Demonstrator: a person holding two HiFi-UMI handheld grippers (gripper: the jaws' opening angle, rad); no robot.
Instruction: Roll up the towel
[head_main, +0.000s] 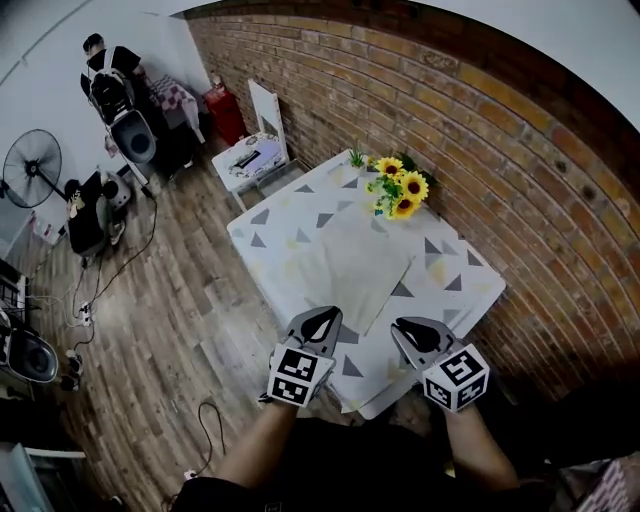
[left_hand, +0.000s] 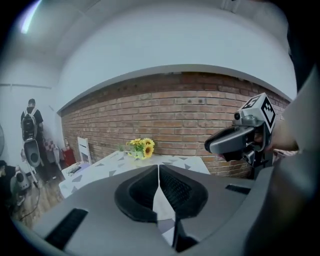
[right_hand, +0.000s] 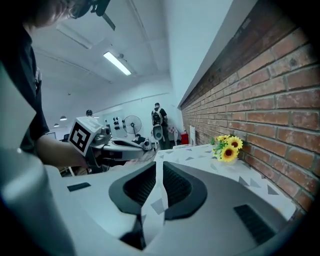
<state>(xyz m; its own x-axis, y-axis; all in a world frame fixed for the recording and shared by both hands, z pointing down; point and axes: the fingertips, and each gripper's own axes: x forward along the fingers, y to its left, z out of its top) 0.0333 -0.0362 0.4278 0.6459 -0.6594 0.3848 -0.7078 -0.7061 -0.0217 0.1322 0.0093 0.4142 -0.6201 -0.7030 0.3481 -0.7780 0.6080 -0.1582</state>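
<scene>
The towel (head_main: 352, 262), pale and plain, lies flat on the table (head_main: 470, 290), which wears a white cloth with grey triangles. Both grippers hover over the table's near edge, short of the towel. My left gripper (head_main: 325, 318) (left_hand: 159, 166) is shut with nothing between its fingers. To its right, my right gripper (head_main: 405, 328) (right_hand: 159, 162) has its tips together and holds nothing; only tablecloth shows through the slit behind them. Each gripper shows in the other's view: the right gripper (left_hand: 235, 142) and the left gripper (right_hand: 125, 145).
A bunch of sunflowers (head_main: 398, 190) stands at the table's far edge by the brick wall (head_main: 480, 130). A white chair (head_main: 255, 150) with items on it stands beyond the table. A person (head_main: 105, 70), a fan (head_main: 35, 165) and floor cables (head_main: 110, 270) are at the left.
</scene>
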